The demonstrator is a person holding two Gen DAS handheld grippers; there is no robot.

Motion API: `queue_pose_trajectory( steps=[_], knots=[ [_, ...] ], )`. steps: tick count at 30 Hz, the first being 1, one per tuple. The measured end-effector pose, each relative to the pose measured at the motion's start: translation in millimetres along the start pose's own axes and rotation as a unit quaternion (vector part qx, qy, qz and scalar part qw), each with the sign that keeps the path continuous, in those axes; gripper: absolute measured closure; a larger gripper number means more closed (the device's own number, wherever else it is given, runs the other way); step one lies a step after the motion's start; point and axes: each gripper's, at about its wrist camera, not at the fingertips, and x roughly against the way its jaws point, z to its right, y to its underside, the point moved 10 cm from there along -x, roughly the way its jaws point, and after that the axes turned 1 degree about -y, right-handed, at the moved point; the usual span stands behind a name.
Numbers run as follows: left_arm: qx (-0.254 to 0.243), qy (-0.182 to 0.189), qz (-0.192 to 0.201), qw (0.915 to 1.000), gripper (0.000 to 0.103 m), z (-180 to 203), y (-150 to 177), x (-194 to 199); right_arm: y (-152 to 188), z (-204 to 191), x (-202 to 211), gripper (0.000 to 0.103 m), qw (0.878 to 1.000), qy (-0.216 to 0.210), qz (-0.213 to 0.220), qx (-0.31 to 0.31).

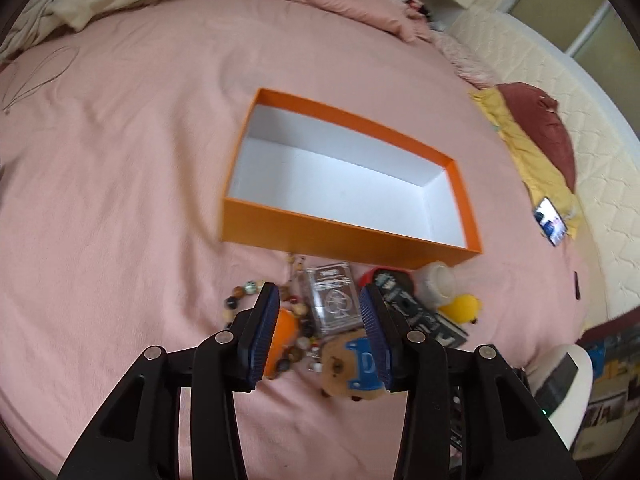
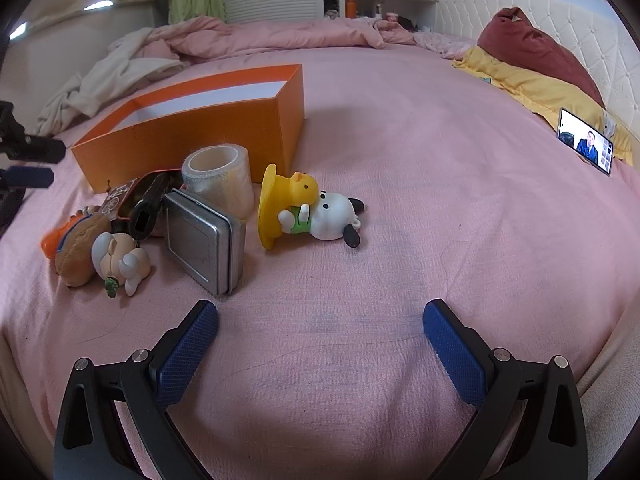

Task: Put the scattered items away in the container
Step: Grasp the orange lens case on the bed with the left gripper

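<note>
The left gripper [image 1: 318,334] hangs half-open over the scattered items, nothing visibly pinched between its pads; the right gripper [image 2: 320,344] gapes wide above bare pink bedsheet [image 2: 440,220]; beyond the clutter [image 1: 332,312] sits the orange box [image 1: 348,240], its white inside bare.

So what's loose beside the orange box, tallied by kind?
Soft toys and figures: 3 (brown bear plush, cream figure, white dog figure)
Tins and cases: 3 (silver tin, dark tin, clear card case)
Tape roll: 1
Bead tangle: 1; its strands can't be told apart
Total: 8, not counting the orange box.
</note>
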Motion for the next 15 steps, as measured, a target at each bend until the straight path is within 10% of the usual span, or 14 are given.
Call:
queue_pose_trajectory(
  steps=[15],
  knots=[
    [-0.074, -0.139, -0.163, 0.974, 0.059, -3.9, 15.7, -67.6, -0.3, 0.0, 0.1, 0.0, 1.0, 0.0, 0.0, -0.001]
  ],
)
